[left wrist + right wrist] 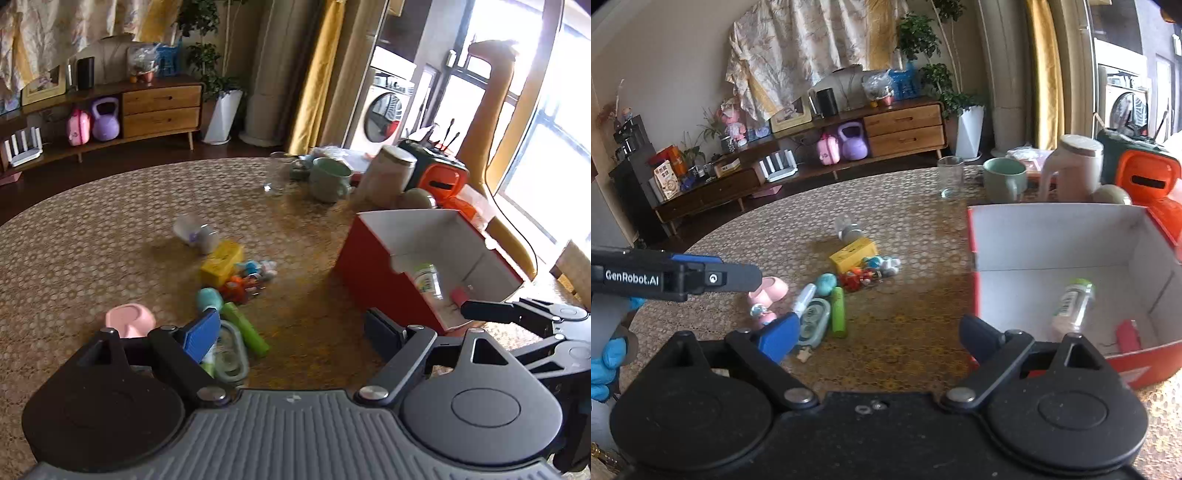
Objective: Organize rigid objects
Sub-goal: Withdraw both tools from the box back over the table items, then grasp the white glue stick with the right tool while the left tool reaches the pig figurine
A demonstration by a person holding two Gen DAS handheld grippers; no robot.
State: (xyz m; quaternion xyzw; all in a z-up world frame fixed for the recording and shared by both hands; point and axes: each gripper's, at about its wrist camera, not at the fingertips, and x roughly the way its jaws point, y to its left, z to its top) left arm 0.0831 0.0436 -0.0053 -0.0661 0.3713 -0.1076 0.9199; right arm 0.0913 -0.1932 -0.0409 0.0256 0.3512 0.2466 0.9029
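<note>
A red box [369,275] [1067,236] with a white inside stands on the table at the right. In it lie a small green-capped bottle [428,280] [1071,304] and a red piece [1128,334]. A heap of small items lies left of it: a yellow box [221,258] [854,254], a green tube [245,328] [838,312], a teal egg [826,283], a pink dish [129,319] [768,290], small toy figures [871,271]. My left gripper [291,332] is open and empty above the table. My right gripper [879,334] is open and empty beside the box.
At the table's far side stand a clear glass [950,177], a green mug [328,179] [1004,179], a pale lidded jug [1071,166] and an orange container [441,181] [1148,177]. A small clear bottle [195,232] lies beyond the heap. A wooden sideboard [905,125] lines the wall.
</note>
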